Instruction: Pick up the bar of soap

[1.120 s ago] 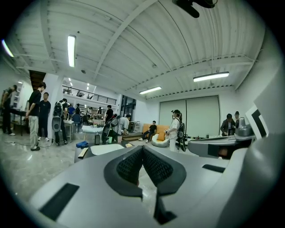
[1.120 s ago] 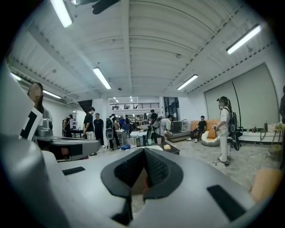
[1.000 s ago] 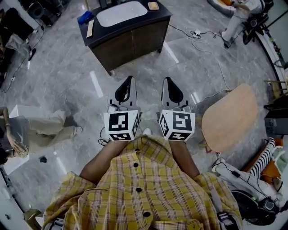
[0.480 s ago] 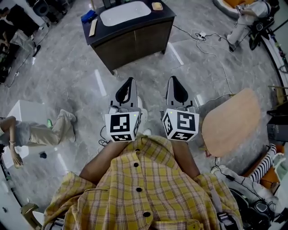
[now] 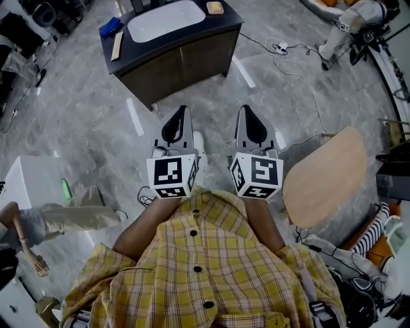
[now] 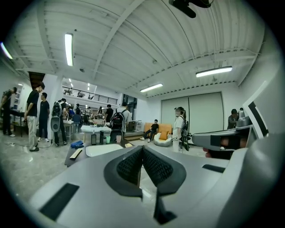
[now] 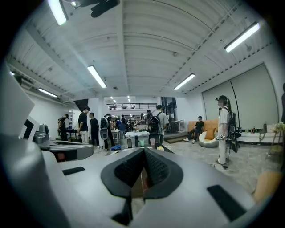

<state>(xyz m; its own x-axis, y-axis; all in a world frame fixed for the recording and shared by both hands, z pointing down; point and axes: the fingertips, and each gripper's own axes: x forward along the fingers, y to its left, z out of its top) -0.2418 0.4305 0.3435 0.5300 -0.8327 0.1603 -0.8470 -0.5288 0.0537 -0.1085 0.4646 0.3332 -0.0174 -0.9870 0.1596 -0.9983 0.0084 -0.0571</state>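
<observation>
The tan bar of soap (image 5: 216, 8) lies in a small dish on the far right corner of a dark vanity cabinet (image 5: 186, 61) with a white sink (image 5: 159, 19), some way ahead of me. My left gripper (image 5: 182, 110) and right gripper (image 5: 246, 109) are held side by side close to my body, over the floor and well short of the cabinet. Both are shut with nothing between the pads. The soap (image 6: 128, 145) shows small just above the jaws in the left gripper view, and the soap (image 7: 160, 148) is also seen in the right gripper view.
A blue object (image 5: 110, 27) and a wooden brush (image 5: 117, 45) lie on the cabinet's left end. A round wooden seat (image 5: 327, 176) stands at my right. Cables (image 5: 282, 48) trail over the grey floor. A person (image 5: 57, 218) and a white box (image 5: 32, 182) are at my left.
The cabinet has slid left in the head view. The person at the left has shifted down the picture. Both grippers stay shut, side by side.
</observation>
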